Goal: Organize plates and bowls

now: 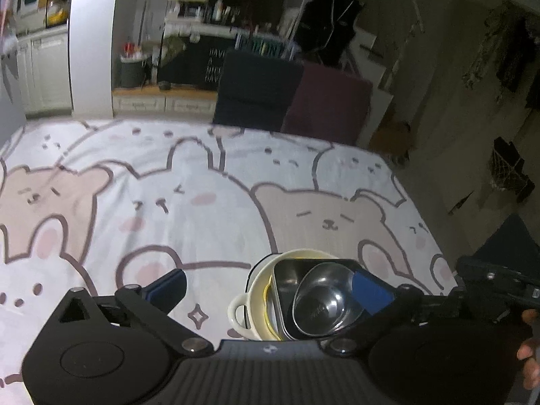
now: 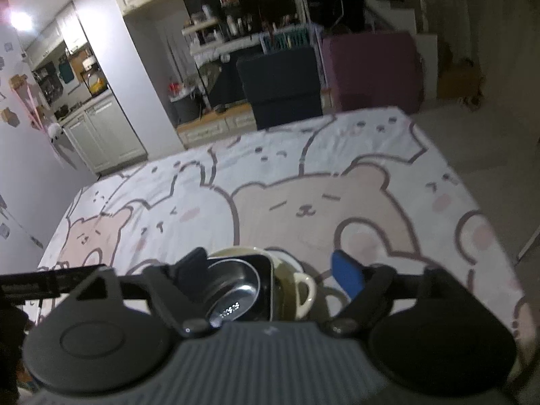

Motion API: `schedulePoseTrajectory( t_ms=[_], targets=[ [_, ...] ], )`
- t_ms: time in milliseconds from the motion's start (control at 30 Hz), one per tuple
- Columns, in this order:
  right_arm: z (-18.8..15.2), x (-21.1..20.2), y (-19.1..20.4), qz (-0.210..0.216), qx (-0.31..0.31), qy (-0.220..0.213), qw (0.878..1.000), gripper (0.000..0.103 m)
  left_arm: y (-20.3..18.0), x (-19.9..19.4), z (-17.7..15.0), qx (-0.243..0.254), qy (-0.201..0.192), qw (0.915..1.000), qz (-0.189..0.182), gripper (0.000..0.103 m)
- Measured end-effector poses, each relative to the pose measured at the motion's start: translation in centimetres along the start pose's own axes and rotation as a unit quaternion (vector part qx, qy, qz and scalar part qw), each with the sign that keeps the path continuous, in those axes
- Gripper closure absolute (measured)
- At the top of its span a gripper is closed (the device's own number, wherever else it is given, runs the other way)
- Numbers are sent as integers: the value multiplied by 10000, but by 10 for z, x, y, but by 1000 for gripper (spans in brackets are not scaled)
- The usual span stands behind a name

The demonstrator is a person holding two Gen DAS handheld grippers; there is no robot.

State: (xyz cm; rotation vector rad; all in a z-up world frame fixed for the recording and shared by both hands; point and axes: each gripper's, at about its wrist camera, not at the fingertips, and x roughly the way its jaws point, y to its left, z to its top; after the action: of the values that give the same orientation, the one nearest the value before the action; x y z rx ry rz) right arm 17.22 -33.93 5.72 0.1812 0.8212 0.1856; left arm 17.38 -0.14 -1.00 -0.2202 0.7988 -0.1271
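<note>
The table (image 1: 135, 175) under its bear-print cloth (image 2: 303, 202) lies bare across nearly its whole top, so a hand could sweep freely over the far side and both ends. The one obstacle on it is a stack near the front edge: a cream cup (image 1: 256, 290) with a square metal tray (image 1: 287, 276) and a round metal bowl (image 1: 324, 303) nested inside. The cup's handle (image 2: 305, 290) juts out sideways. Beyond the far edge stand a dark chair (image 1: 256, 91) and a maroon chair (image 1: 330, 104), close against the table, blocking any reach past it there. To the right, open floor (image 2: 472, 141) runs alongside.
</note>
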Motion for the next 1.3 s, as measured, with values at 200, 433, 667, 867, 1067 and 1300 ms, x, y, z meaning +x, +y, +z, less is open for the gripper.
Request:
schedulePoseTrajectory(
  t_ms=[200,433,667,867,1067,1300],
  targets=[
    [-13,-48,1,-103,-354,-416,9985,2,-16,-39,-17,350,-468,9982,-118,0],
    [-41,-90,1,-133,-738,-842,9936,1,-34,-76,-52,786,-1065,9910,218,0],
    [-81,-104,9,-49,-920,-1018,9905,0,-38,-94,-89,902,-1339,9865,278,0],
    [-105,-115,15,-9,-1040,-1232,9869,0,-35,-105,-111,1022,-1480,9830,364,0],
    [-126,-122,20,-175,-1228,-1368,9828,0,-27,-109,-125,975,-1413,9849,231,0],
    [-136,-124,20,-294,-1434,-1440,9787,0,-30,-111,-142,1218,-1440,9817,270,0]
  ],
)
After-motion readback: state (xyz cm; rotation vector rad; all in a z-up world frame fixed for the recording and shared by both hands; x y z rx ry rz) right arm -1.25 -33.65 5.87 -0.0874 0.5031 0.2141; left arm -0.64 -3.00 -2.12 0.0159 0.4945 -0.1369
